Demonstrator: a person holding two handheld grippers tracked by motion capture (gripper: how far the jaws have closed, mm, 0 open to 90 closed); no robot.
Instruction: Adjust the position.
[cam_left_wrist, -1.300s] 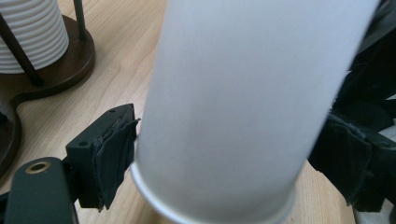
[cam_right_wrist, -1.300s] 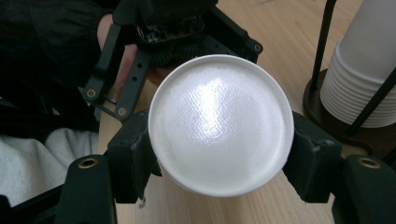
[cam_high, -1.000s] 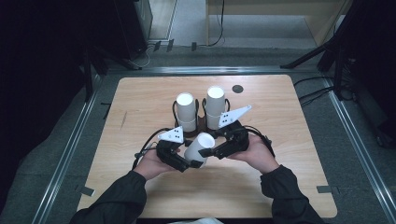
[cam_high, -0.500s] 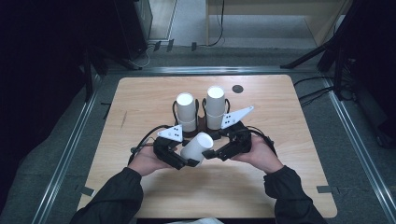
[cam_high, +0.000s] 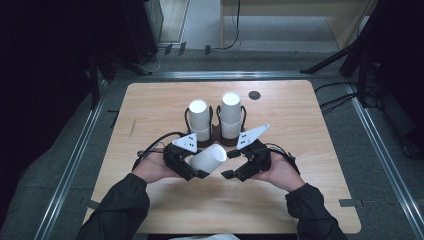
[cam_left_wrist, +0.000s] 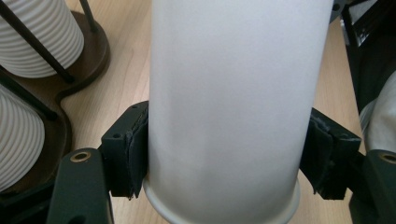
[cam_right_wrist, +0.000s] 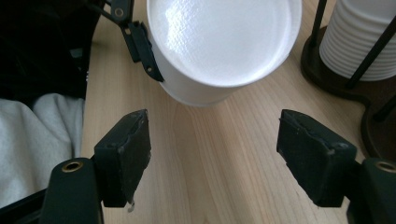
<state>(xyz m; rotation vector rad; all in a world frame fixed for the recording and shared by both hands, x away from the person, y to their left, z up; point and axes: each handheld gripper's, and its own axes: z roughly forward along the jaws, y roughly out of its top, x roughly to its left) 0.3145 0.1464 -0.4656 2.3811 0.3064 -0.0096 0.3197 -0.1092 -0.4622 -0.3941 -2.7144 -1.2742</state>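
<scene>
- Left gripper clamps white paper cup by its sides, held tilted over the table, in front of the cup rack.
- Right gripper has just been opening; jaws apart, nothing between them, just beside the cup's closed base.
- Step, as judged: one cup pulled off, now carried single-handed.
- Next: set the cup down or stack it.

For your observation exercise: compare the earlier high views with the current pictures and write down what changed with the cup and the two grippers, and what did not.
The right gripper has just opened its jaws and let go of the white cup, drawing slightly away from it. The left gripper stays clamped on the cup, holding it tilted above the table. The two cup stacks in the dark holder have not moved.
</scene>
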